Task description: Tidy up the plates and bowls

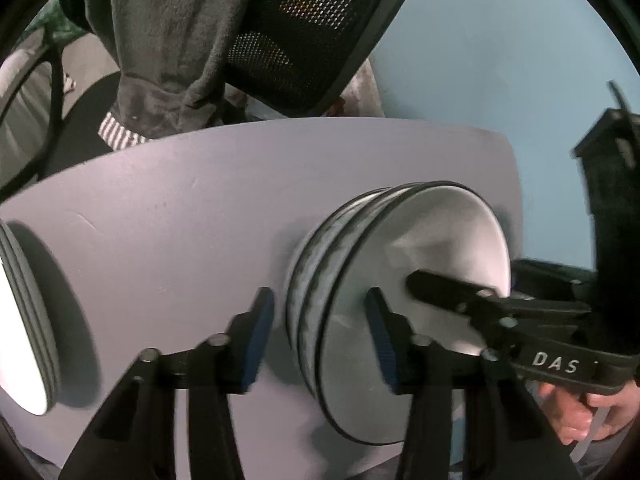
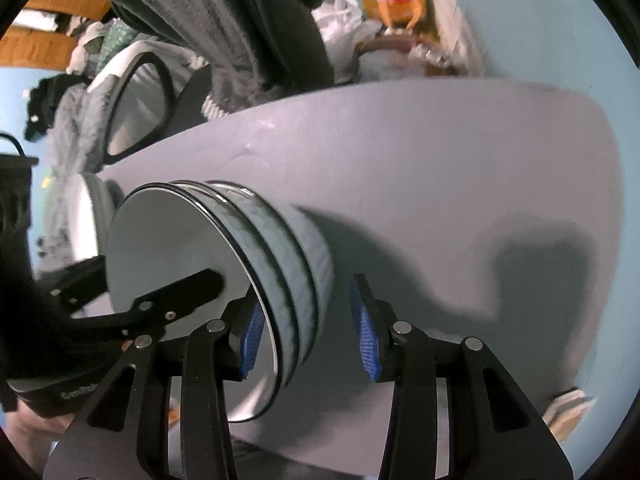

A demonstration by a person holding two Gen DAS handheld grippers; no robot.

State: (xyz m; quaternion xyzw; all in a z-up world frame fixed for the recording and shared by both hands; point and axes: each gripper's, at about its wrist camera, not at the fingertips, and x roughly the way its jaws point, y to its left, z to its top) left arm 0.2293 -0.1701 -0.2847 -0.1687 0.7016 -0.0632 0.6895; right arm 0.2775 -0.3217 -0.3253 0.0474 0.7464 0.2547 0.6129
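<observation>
3 nested bowls [image 1: 400,248] are stood as 1 stack on the table [image 1: 180,200], towards its right side as seen in the left wrist view. The stack is straddled from opposite sides: 1 finger of the left gripper [image 1: 319,312] is placed inside the top bowl and 1 outside, and the same is done by the right gripper [image 2: 306,328]. Both sets of jaws are held apart, with the wall between the blue pads but a gap visible at the outer pad, so nothing is clamped yet.

Several risks can be judged from this. If only the top rim is pinched, the 2 lower bowls may be left behind or dragged up and dropped. If 1 side is closed or raised ahead of the other, the stack may be tilted and slid across the smooth tabletop. Glazed walls may also slip between the pads, and chipping is likely if the bowls are knocked together.

The bowls are seen as glazed ceramic: round, white and glossy inside, mottled pale grey outside, each edged with a thin dark rim. The pads are ribbed. The tabletop is matte and lavender-grey, with faint scuffs. A stack of plates [image 1: 24,320], white with grey edges, is seen well apart at the left. Beyond the table, a black mesh chair back [image 1: 320,40] is draped with a grey fleecy garment [image 1: 168,40].
</observation>
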